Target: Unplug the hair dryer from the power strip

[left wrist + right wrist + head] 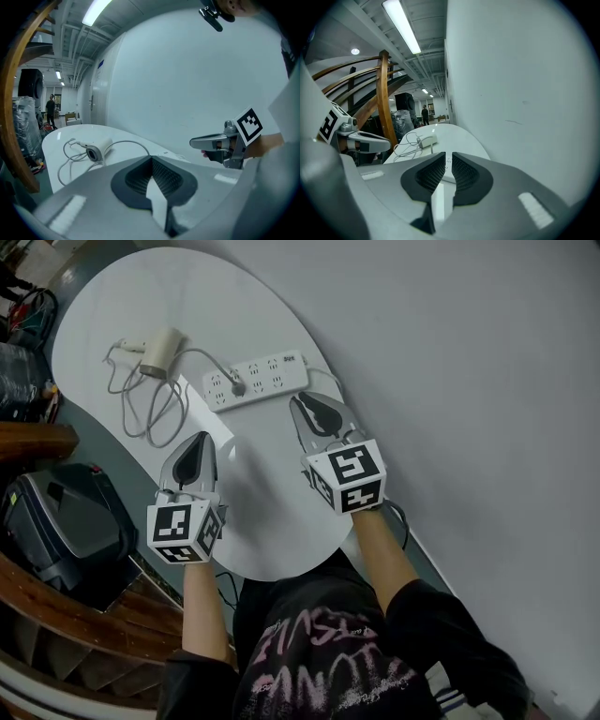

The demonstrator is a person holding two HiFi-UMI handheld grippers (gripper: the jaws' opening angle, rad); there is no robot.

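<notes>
Plug (238,387) of the white plastic hair dryer (161,353) sits in the long white power strip (267,374) on the pale oval table (112,296), near which the left gripper (195,448) holds its jaws pressed together and the right gripper (302,405) holds its jaws slightly spread, both empty.

Your table (103,315): one white top with a rounded far end, its right side running along a grey wall (450,362). Far left on it lies one white hair dryer (159,352), on its side. Its white cord (150,413) lies in loose loops on the top just nearer to you than the dryer, then arcs right. Right of the dryer, towards the wall side, one long white power strip (267,376) lies flat. One plug (238,387) sits in a socket near the strip's left end, with the cord running into it.
</notes>
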